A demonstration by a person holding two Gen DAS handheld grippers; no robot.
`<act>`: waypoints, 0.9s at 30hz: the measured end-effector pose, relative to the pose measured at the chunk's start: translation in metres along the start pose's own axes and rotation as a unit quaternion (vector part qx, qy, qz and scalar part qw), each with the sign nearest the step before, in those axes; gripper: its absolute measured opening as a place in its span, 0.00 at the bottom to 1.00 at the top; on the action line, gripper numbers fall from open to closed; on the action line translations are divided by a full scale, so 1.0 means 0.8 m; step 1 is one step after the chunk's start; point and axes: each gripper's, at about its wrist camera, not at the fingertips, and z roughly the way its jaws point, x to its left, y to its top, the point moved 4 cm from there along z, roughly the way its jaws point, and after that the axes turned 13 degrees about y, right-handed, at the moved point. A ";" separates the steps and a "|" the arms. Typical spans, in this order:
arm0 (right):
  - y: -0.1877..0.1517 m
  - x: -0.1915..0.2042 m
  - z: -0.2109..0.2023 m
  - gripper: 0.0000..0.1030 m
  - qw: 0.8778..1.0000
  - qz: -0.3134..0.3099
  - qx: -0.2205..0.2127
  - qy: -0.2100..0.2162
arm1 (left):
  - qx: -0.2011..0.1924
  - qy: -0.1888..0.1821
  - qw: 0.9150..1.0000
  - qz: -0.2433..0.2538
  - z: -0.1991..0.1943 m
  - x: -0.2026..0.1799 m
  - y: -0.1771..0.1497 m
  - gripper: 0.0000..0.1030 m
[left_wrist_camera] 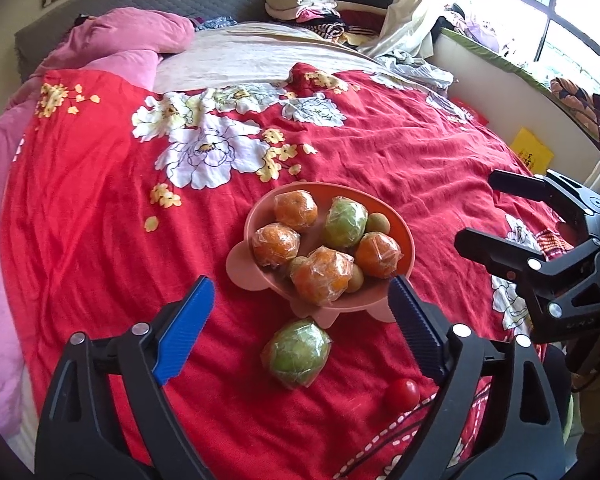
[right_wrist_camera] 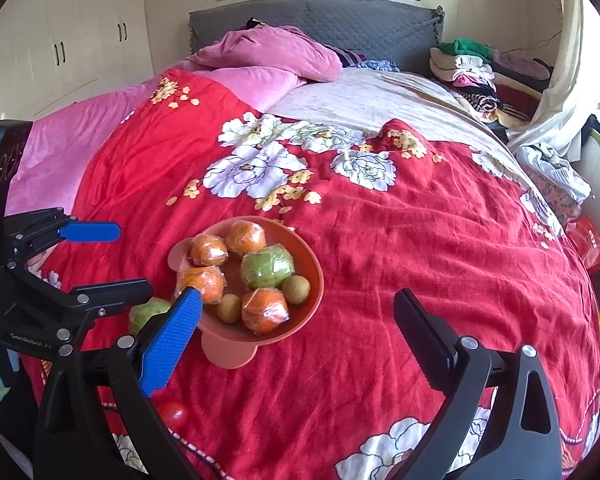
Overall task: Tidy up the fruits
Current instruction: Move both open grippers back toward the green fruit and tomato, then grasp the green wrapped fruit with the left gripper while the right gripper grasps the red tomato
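A pink bowl (left_wrist_camera: 405, 224) (right_wrist_camera: 318, 268) sits on the red flowered bedspread and holds several plastic-wrapped oranges (left_wrist_camera: 296, 210), a wrapped green fruit (left_wrist_camera: 346, 222) (right_wrist_camera: 267, 266) and small brownish round fruits (right_wrist_camera: 296, 289). Another wrapped green fruit (left_wrist_camera: 296, 352) (right_wrist_camera: 146, 314) lies on the bedspread just in front of the bowl, with a red cherry tomato (left_wrist_camera: 402, 394) (right_wrist_camera: 174, 414) near it. My left gripper (left_wrist_camera: 300, 284) (right_wrist_camera: 134, 258) hangs open above that loose green fruit, nothing between its fingers. To the bowl's right, my right gripper (right_wrist_camera: 298, 294) (left_wrist_camera: 476, 210) stands open and empty.
The red bedspread (left_wrist_camera: 100, 208) covers a wide bed with a pink quilt (right_wrist_camera: 268, 54) near the grey headboard. Folded clothes (right_wrist_camera: 466, 64) are piled at the far right corner. White wardrobes (right_wrist_camera: 60, 44) stand on the left and a window (left_wrist_camera: 540, 0) on the right.
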 end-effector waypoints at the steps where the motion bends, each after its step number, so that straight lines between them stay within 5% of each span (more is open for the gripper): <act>1: -0.001 0.002 -0.001 0.94 1.000 -0.001 0.000 0.002 | -0.001 0.002 1.000 0.000 -0.002 0.001 -0.001 0.82; 27: -0.090 0.090 0.025 0.94 0.994 -0.033 0.082 0.060 | 0.035 0.035 0.999 -0.009 0.004 0.030 -0.064 0.90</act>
